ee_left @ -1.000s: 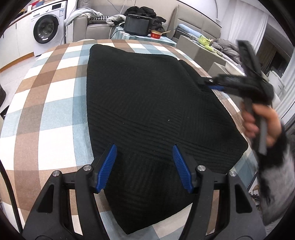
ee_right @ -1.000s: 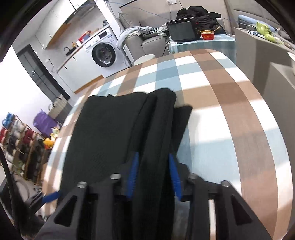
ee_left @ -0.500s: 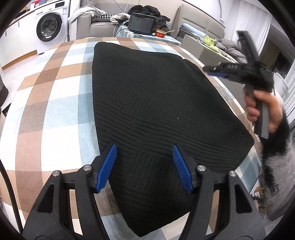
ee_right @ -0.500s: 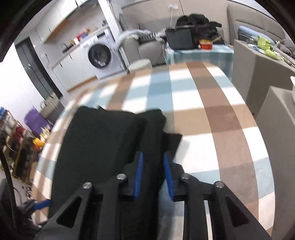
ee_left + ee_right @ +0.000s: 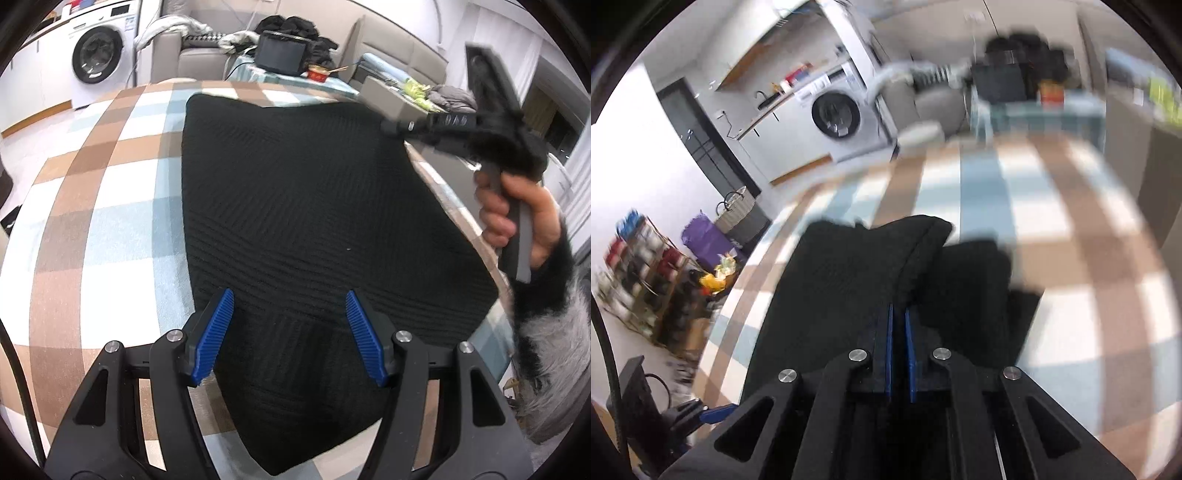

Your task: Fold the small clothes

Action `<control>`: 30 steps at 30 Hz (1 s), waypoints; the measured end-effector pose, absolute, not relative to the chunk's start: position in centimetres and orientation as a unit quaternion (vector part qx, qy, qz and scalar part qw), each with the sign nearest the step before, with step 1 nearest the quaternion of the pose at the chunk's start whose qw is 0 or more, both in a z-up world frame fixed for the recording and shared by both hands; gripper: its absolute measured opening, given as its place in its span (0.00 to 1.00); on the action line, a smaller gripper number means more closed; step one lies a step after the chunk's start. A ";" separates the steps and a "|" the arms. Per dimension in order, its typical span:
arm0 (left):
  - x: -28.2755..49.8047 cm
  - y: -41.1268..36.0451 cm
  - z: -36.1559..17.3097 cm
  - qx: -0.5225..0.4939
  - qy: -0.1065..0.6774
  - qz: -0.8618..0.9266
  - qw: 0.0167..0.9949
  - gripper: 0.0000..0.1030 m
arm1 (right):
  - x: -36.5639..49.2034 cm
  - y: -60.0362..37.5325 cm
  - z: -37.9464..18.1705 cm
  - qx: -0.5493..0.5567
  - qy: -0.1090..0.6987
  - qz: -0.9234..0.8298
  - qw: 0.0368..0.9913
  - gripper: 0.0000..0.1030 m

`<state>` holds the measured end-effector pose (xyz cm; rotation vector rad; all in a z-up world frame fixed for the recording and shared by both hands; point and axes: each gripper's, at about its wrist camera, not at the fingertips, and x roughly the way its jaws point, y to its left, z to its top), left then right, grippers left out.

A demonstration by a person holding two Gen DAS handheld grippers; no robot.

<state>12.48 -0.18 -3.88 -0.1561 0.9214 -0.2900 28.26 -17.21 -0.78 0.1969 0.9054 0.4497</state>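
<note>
A black knit garment (image 5: 314, 206) lies spread on the checked table (image 5: 110, 206). My left gripper (image 5: 290, 325) is open and hovers over the garment's near end, holding nothing. My right gripper (image 5: 898, 314) has its blue pads nearly together, just above a raised fold at the edge of the black garment (image 5: 849, 280); nothing shows between the pads. In the left wrist view the right gripper (image 5: 391, 127) is held in a hand above the garment's far right edge.
Beyond the table stand a washing machine (image 5: 98, 55), a sofa with clothes (image 5: 207, 40), and a small table with a dark box and red bowl (image 5: 317, 72). A shelf rack (image 5: 646, 280) stands on the floor at the left.
My right gripper has closed from partly open around the garment's fold to nearly shut, and has lifted up and away from the cloth. My left gripper stays open over the near end.
</note>
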 end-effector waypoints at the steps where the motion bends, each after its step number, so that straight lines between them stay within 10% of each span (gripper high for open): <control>1: 12.4 -0.3 -3.8 -0.072 0.439 -0.141 0.885 0.60 | 28.1 -16.9 -0.3 0.071 0.429 0.203 0.877 0.06; 7: 12.8 -0.4 -4.7 -0.067 0.448 -0.136 0.881 0.61 | 29.8 -17.8 -5.9 0.070 0.520 0.163 0.836 0.13; 11: 12.4 0.4 -4.5 -0.075 0.448 -0.123 0.882 0.61 | 26.1 -20.0 -5.0 0.142 0.509 0.214 0.821 0.38; 15: 12.4 1.5 -4.7 -0.088 0.452 -0.108 0.881 0.61 | 22.0 -20.0 -5.6 0.166 0.516 0.242 0.805 0.37; 17: 12.4 1.8 -4.8 -0.095 0.453 -0.107 0.880 0.61 | 20.5 -19.6 -5.5 0.147 0.504 0.225 0.821 0.07; 27: 11.7 2.7 -4.8 -0.098 0.457 -0.089 0.880 0.61 | 17.9 -18.7 -4.6 0.083 0.501 0.166 0.845 0.09; 30: 11.1 3.1 -5.0 -0.106 0.462 -0.083 0.877 0.61 | 15.9 -19.7 -3.8 0.122 0.493 0.201 0.838 0.22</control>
